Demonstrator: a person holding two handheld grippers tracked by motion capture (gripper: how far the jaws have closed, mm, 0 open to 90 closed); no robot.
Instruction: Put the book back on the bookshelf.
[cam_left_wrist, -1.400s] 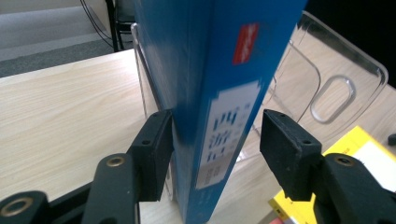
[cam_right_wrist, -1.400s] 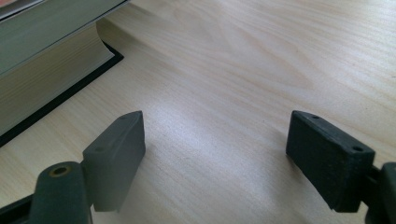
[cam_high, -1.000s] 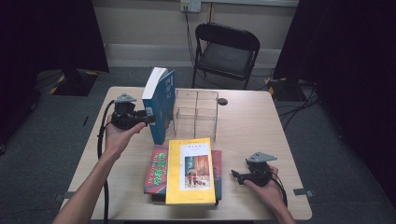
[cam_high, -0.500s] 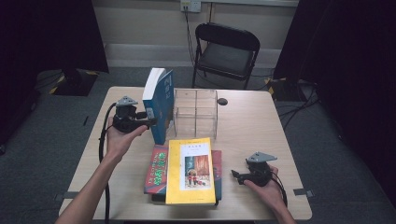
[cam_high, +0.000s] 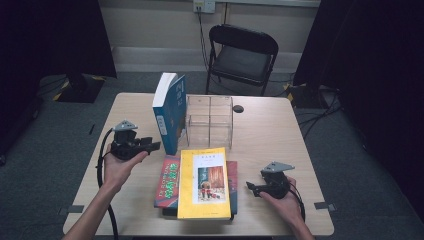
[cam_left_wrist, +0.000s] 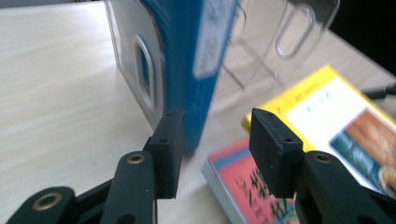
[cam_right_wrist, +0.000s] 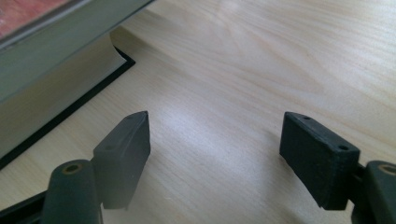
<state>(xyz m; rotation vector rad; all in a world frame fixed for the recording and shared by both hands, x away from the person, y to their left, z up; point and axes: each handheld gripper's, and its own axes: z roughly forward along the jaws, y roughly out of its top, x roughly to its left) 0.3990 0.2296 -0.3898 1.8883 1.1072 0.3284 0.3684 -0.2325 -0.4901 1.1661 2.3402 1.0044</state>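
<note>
Blue book (cam_high: 170, 114) stands upright on the table (cam_high: 280, 130), a little left of the middle and nearer to the far edge, with its side against the clear plastic holder (cam_high: 210, 120). To its left, the left gripper (cam_high: 150, 146) is held in the person's left hand (cam_high: 120, 167) and points at the low part of the book's spine. In the left gripper view its jaws have just been closing; they are apart, the book's lower corner (cam_left_wrist: 187, 93) is just beyond them, and the pads do not press on it. Near the front edge, in the middle, a yellow book (cam_high: 205, 182) lies flat on top of a red book (cam_high: 169, 181). To the right, close to the front right corner, the right gripper (cam_high: 252, 187) rests low by the table in the right hand (cam_high: 285, 202). Its jaws have just been closing a little, but they stand wide apart over bare wood, just beside the stack's edge (cam_right_wrist: 51, 79).
</note>
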